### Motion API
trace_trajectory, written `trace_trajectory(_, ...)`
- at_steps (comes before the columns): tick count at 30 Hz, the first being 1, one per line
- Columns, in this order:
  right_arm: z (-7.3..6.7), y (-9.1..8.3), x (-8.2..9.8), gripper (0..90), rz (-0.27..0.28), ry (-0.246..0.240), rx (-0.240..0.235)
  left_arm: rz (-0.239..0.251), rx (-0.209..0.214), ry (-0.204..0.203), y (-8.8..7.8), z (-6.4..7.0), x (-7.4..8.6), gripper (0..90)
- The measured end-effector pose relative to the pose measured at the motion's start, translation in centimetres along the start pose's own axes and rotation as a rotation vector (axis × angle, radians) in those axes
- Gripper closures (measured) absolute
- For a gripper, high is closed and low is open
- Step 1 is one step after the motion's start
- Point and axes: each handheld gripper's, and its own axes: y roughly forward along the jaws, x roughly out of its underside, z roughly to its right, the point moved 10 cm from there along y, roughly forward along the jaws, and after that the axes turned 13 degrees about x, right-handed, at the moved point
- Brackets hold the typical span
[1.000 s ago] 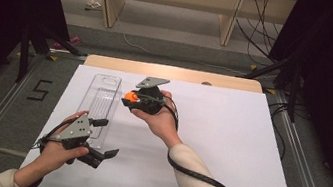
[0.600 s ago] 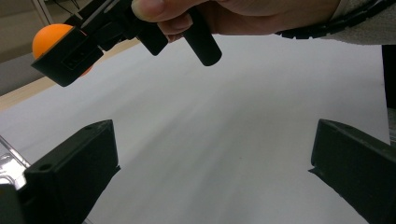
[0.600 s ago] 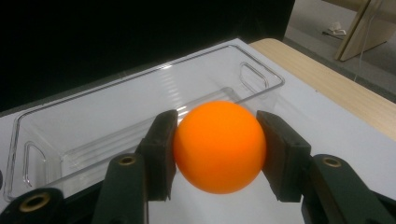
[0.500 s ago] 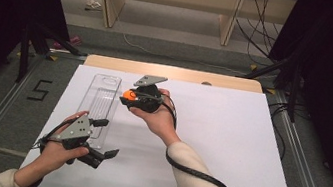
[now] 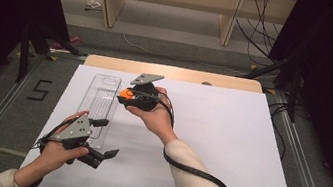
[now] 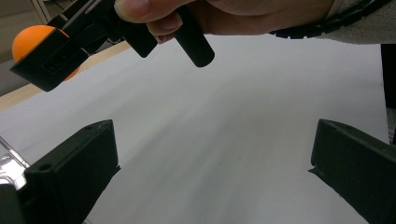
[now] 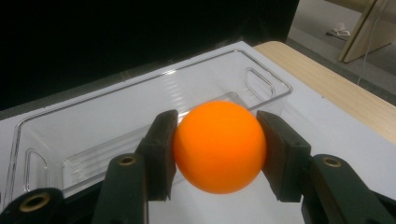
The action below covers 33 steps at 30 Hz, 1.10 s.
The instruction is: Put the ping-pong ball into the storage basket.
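At the left of the table, the left gripper (image 5: 105, 139) rests low near the front edge, just beside the near end of the long clear plastic tray (image 5: 97, 108); its two black jaws stand wide apart with nothing but white table sheet (image 5: 226, 148) between them, as the left gripper view confirms.

Moving right, the tray lies lengthwise on the sheet, empty as far as the pictures show. Its thin transparent walls look light and somewhat flexible, likely to skid if nudged.

Further right, the right gripper (image 7: 217, 147) hovers above the sheet beside the tray's far half, clamped on a small smooth orange ball (image 7: 219, 145). The jaws press it from either side across its widest part, which is the sound place to hold: the ball looks hollow, very light and slippery, so a grip off its middle would probably squirt it out, and it should bounce and roll if dropped from height. A gentle squeeze ought to suffice.

Compared with a second ago, the right gripper has drifted slightly toward the tray with the ball, while the left gripper stays put, still spread.
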Motion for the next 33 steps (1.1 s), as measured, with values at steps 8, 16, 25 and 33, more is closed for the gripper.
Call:
trace_trajectory(8, -0.2, 0.2, -0.4, 51.5, 0.001, -0.005, -0.003, -0.001, 0.000, 0.001, 0.0, 0.0, 0.0, 0.3)
trace_trajectory(16, -0.4, 0.5, -0.8, 51.5, -0.001, -0.010, -0.005, -0.002, 0.002, 0.002, 0.0, 0.1, 0.0, 0.3)
trace_trajectory(25, -0.5, 0.8, -0.9, 51.5, -0.004, -0.006, -0.009, -0.003, 0.003, 0.003, 0.0, 0.1, 0.0, 0.3)
trace_trajectory(33, -0.6, 1.0, -1.0, 51.5, -0.003, -0.006, -0.010, -0.004, 0.003, 0.004, 0.0, 0.1, 0.0, 0.3)
